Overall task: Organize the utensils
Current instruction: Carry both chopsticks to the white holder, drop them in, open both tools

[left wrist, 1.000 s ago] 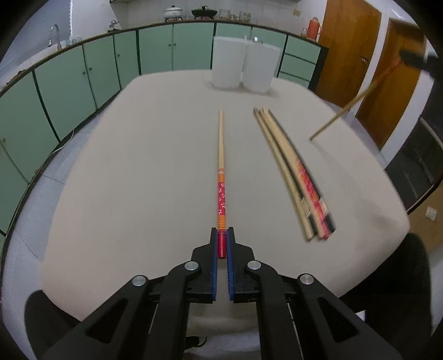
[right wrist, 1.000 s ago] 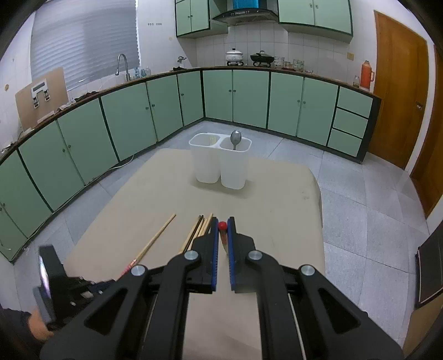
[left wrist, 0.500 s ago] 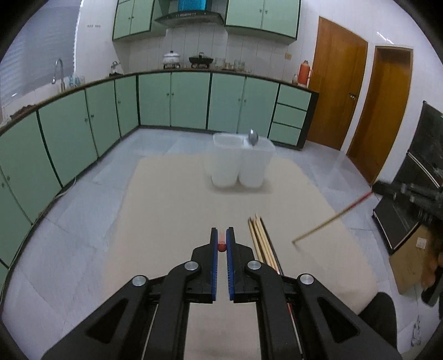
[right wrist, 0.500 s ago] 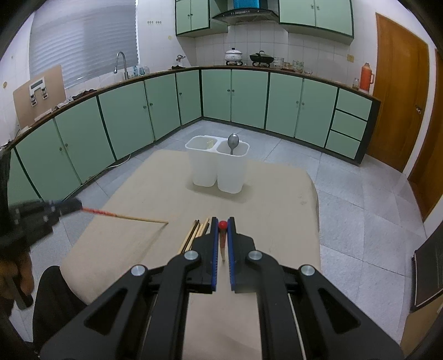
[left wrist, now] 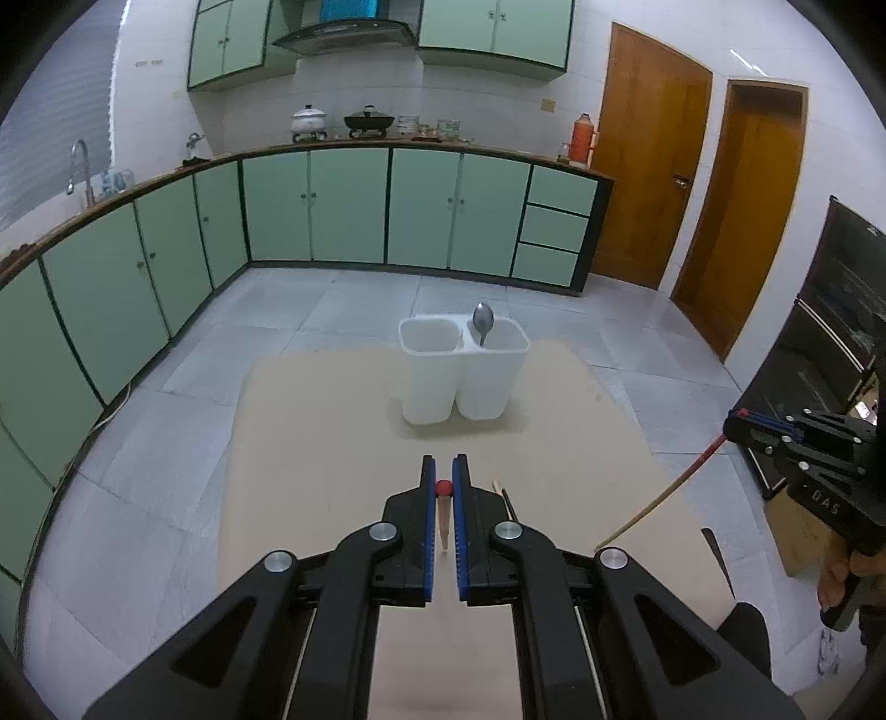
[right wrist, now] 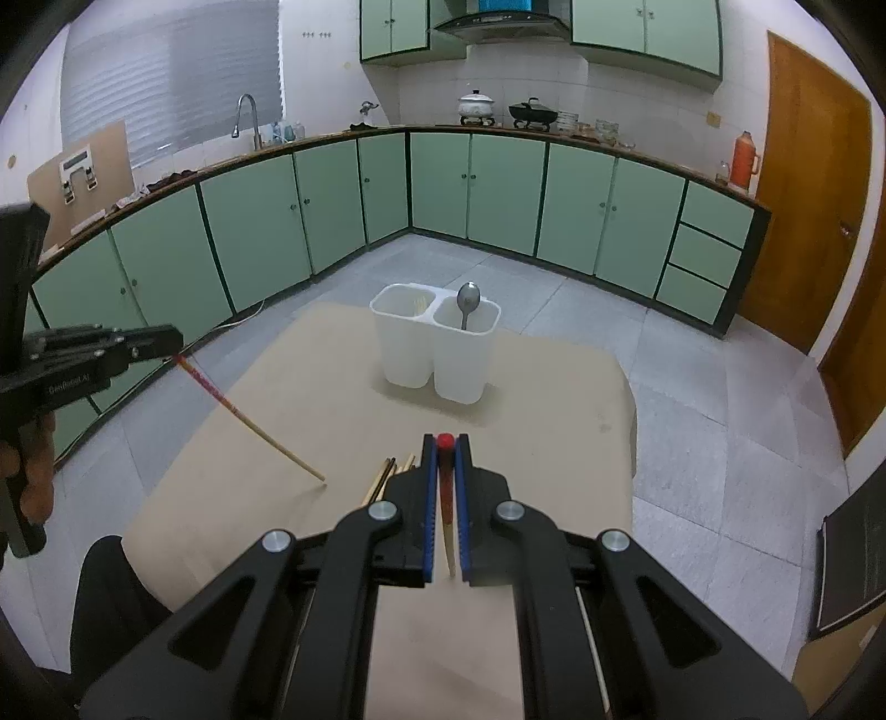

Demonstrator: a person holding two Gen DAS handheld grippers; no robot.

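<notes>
Left tool point(left wrist: 444, 476) clamped one red-ended chopstick point(left wrist: 443, 512) above the worktop point(left wrist: 310, 443); right tool point(right wrist: 444, 451) clamped another chopstick point(right wrist: 446, 498). Loose chopsticks point(right wrist: 382, 479) lay near the white two-compartment holder point(right wrist: 407, 354); spoon point(right wrist: 467, 307) stood in its right compartment.

A home kitchen is shown. Green cabinets point(right wrist: 470, 188) are ranged along tiled walls under a wooden countertop point(right wrist: 581, 141); a tap point(right wrist: 246, 113) is set by the window, pots point(left wrist: 365, 119) are stood beneath an extractor hood point(left wrist: 346, 33), and wooden doors point(left wrist: 648, 177) are seen at one side.
</notes>
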